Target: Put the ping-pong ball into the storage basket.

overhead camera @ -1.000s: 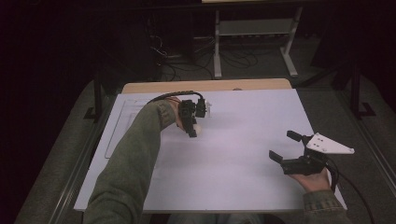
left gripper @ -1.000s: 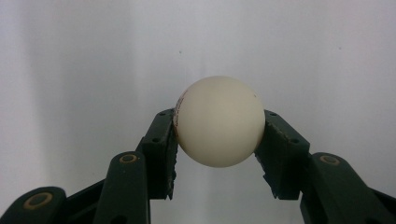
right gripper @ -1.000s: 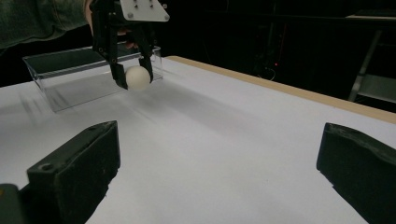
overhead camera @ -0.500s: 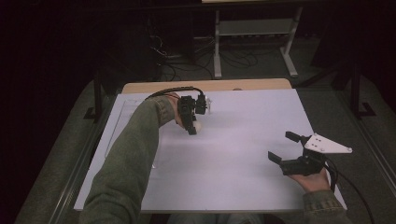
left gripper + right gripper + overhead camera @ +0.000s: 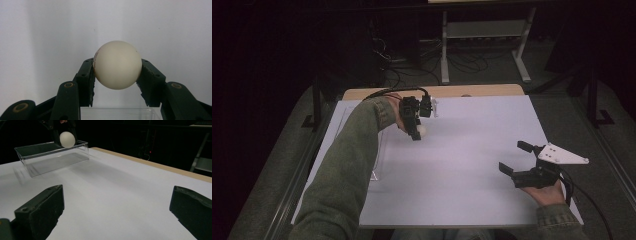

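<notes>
A white sheet (image 5: 452, 165) covers the counter (image 5: 482, 91), whose wooden far edge stays bare. A clear plastic tray (image 5: 52, 155) rests on the sheet's left part.

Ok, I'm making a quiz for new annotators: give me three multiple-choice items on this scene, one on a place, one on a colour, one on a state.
1. Where is the ball?
A. between the left gripper's jaws
B. on the table
C. between the right gripper's jaws

2. What colour is the ball?
A. orange
B. off-white
C. blue

3. How do the right gripper's jaws stand?
A. clamped on a ball
B. shut empty
C. open and empty

Answers:
1 A, the left gripper view shows both pads pressing its sides.
2 B, it looks cream-white in both gripper views.
3 C, bare table lies between them in the right gripper view.
</notes>
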The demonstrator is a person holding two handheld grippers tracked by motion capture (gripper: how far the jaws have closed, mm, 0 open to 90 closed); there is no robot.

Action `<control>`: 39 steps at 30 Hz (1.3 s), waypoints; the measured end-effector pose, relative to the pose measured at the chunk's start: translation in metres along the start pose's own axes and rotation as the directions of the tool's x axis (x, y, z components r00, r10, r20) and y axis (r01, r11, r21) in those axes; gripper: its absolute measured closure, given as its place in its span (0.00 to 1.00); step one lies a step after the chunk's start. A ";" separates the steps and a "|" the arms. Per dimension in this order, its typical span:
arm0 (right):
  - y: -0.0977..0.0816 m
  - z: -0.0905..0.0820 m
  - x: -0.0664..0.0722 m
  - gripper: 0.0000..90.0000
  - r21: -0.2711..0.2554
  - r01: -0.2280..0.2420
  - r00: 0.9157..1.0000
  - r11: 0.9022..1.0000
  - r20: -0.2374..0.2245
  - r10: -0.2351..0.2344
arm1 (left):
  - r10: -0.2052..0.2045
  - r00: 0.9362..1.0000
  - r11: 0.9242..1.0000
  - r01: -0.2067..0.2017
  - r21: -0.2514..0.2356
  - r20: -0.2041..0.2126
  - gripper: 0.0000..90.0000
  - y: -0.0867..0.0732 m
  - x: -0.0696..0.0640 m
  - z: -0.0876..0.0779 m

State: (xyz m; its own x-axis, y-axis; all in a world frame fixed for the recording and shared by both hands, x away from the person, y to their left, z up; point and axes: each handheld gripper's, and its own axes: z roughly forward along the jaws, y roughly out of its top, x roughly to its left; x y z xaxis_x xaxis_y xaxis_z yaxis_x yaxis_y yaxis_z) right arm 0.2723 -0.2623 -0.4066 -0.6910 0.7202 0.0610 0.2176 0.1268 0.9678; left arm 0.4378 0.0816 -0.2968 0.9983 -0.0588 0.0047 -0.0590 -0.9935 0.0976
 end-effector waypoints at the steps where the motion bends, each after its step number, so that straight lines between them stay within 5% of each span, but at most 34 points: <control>1: 0.000 0.000 0.000 0.00 0.001 0.000 1.000 1.000 -0.001 0.000 | -0.001 1.000 1.000 0.001 0.003 -0.002 0.57 0.000 -0.001 -0.002; 12: 0.001 -0.002 0.000 0.00 -0.011 0.000 1.000 1.000 -0.001 0.000 | 0.001 1.000 0.999 0.000 0.039 -0.023 0.57 -0.005 -0.012 -0.024; 39: 0.002 0.002 0.001 0.00 -0.005 -0.001 1.000 1.000 -0.004 0.001 | -0.030 0.996 0.999 0.031 0.011 -0.083 0.57 -0.043 -0.044 -0.079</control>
State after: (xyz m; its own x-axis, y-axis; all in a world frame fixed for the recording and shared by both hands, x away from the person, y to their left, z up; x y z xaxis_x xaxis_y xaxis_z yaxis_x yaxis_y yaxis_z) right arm 0.2730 -0.2600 -0.4049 -0.6938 0.7174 0.0630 0.2145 0.1224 0.9690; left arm 0.3960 0.1344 -0.2230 0.9962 -0.0203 0.0847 -0.0277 -0.9958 0.0870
